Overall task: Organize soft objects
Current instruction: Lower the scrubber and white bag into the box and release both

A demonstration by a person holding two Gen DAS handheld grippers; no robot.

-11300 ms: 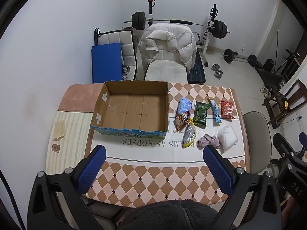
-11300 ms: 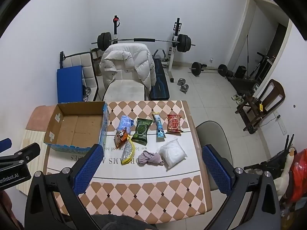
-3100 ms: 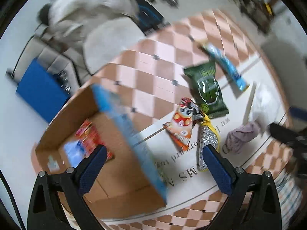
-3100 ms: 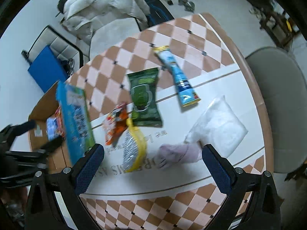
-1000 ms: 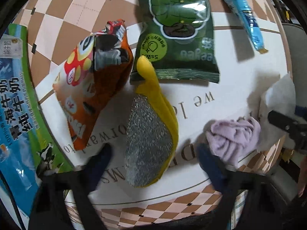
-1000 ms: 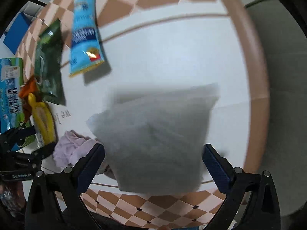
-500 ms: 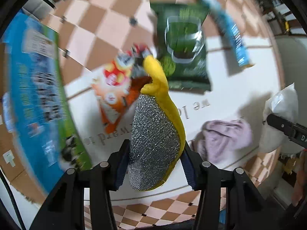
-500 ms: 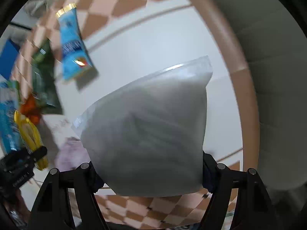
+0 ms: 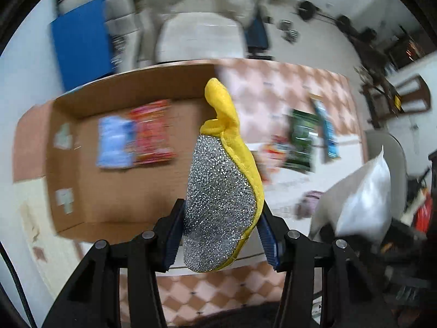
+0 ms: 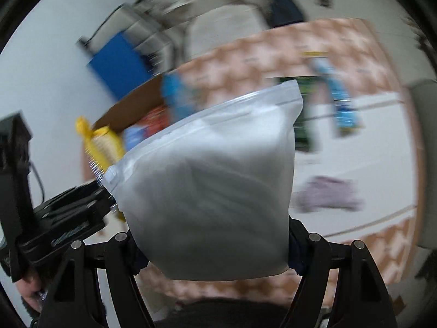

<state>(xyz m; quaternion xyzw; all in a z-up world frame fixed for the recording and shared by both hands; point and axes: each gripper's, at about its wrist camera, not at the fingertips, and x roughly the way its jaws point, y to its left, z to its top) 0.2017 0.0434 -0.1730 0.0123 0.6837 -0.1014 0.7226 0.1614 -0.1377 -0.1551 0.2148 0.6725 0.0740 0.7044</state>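
Observation:
My left gripper is shut on a yellow scrubbing mitt with a silver glitter face, held high above the open cardboard box. A blue pack and a red pack lie inside the box. My right gripper is shut on a white zip bag, lifted off the table. That bag also shows at the right of the left wrist view. In the right wrist view the mitt and the left gripper's body sit at the left.
On the checkered table lie a green pack, a long blue pack, an orange snack bag and a mauve cloth. A grey chair stands at the table's right edge; a padded chair and blue mat stand behind.
Both grippers closed on their objects and rose. The mitt left the table and moved left over the box. The white bag lifted and travelled left toward the box too.

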